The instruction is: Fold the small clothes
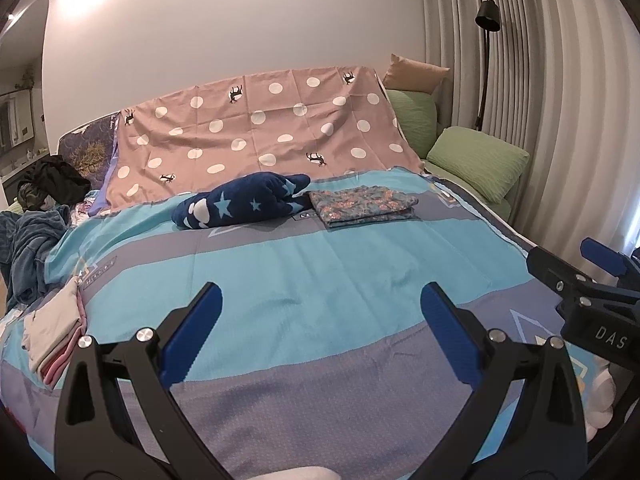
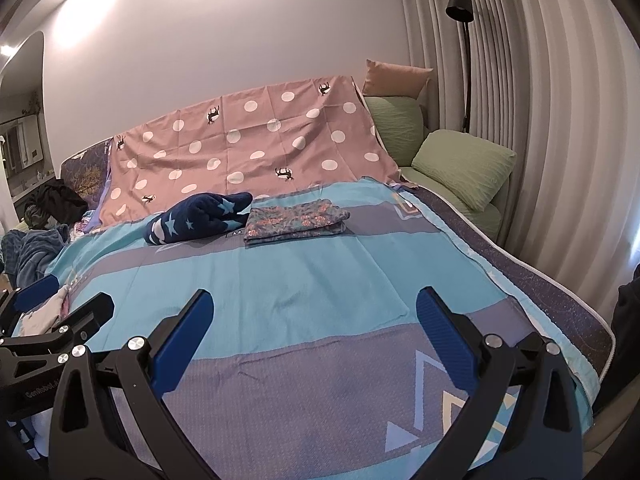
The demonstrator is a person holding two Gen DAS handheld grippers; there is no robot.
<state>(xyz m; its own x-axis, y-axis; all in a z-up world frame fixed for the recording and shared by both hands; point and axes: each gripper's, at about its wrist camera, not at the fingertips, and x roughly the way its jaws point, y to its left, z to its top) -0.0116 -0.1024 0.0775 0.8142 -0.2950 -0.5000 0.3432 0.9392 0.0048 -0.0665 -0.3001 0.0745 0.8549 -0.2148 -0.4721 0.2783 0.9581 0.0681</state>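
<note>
Small clothes are scattered around the bed: a folded floral garment [image 1: 364, 205] sits flat near the far end of the blue and grey bedspread [image 1: 304, 280], and right next to it, touching its left edge, is a bundled navy fleece piece with stars [image 1: 240, 204]. Over on the left edge of the bed there's a little stack of pale folded clothes [image 1: 52, 336], white on top with pink peeking out underneath. Further left is a rumpled pile of dark and blue stuff [image 1: 32, 232], not folded at all. The left tool [image 1: 320, 304] hovers over the near part of the bedspread with its blue pads spread wide, nothing between them. Same deal with the right tool [image 2: 314, 306], wide apart and holding nothing, and you can see each one poking into the other's view at the side. A pink polka-dot sheet [image 1: 260, 136] is draped up against the headboard, green pillows [image 1: 476, 160] are stacked in the right corner, and a black floor lamp [image 1: 488, 20] stands by the curtains [image 1: 540, 60].
</note>
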